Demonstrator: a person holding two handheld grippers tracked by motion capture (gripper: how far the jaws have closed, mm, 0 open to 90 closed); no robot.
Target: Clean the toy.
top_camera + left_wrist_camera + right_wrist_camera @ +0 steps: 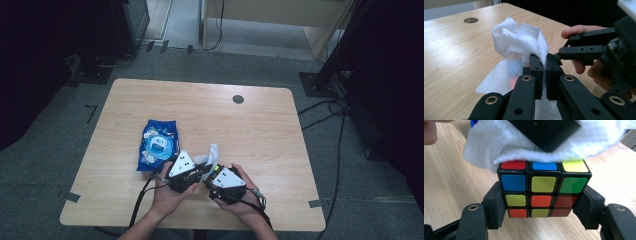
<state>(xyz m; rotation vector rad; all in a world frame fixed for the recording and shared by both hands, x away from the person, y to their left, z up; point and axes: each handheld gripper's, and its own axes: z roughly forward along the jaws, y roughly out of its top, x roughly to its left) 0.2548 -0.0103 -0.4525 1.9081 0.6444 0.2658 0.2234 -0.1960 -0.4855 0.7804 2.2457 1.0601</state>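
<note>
Looking down from the high view: both grippers meet near the front edge of the table [260,107], roughly mid-width. Left gripper [201,172] and right gripper [214,176] sit almost nose to nose, each under a grey three-cornered plate, with a bit of white wipe [212,151] poking out between and beyond them. A blue wipes pack [158,144] lies flat just left of the left gripper, closer to the table's left edge. A dark round grommet [238,99] sits near the back edge. The cube can't be made out from up here.

Left gripper view adds the grip detail: left gripper [545,65] has its jaws pressed together on the wipe [520,40], cloth bunched up above the pads and hanging loose below, over the wood. The right gripper's black linkage [586,51] comes in from the right, tip right beside the left pads, with the person's fingers [577,30] behind it. Faint red and blue show through the cloth, nothing sharper.

Right gripper view shows what the others hide: right gripper [541,207] clamps a colour cube [543,191] by its two side faces, pads flat against it, jaws held partway apart by the cube's width. The cube sits level, front face showing blue, yellow, green, orange and red stickers. The wipe [489,145] drapes across the cube's top face, and the left gripper's black tip [546,132] presses down on the cloth there.
</note>
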